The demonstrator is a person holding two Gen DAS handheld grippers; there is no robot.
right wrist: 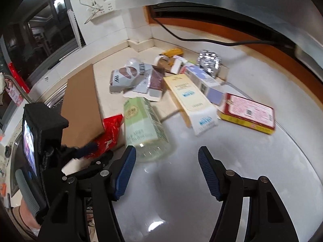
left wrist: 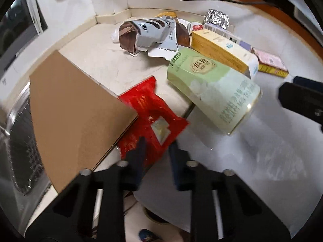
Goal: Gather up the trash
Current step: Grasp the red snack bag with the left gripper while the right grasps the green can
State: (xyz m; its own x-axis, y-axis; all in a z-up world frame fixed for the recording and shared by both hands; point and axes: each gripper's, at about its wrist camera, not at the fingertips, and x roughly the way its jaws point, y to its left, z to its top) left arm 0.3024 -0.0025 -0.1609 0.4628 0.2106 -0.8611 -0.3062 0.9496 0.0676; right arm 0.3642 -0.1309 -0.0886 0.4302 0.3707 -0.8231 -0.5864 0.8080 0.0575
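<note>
left wrist: red wrapper [left wrist: 153, 119] lies between left tool [left wrist: 156, 147] fingertips.

A glossy red foil wrapper [left wrist: 153, 117] with a gold patch is showing between blue-padded black fingers [left wrist: 141, 151]; beyond them, a pale green printed carton [left wrist: 212, 88].
</note>
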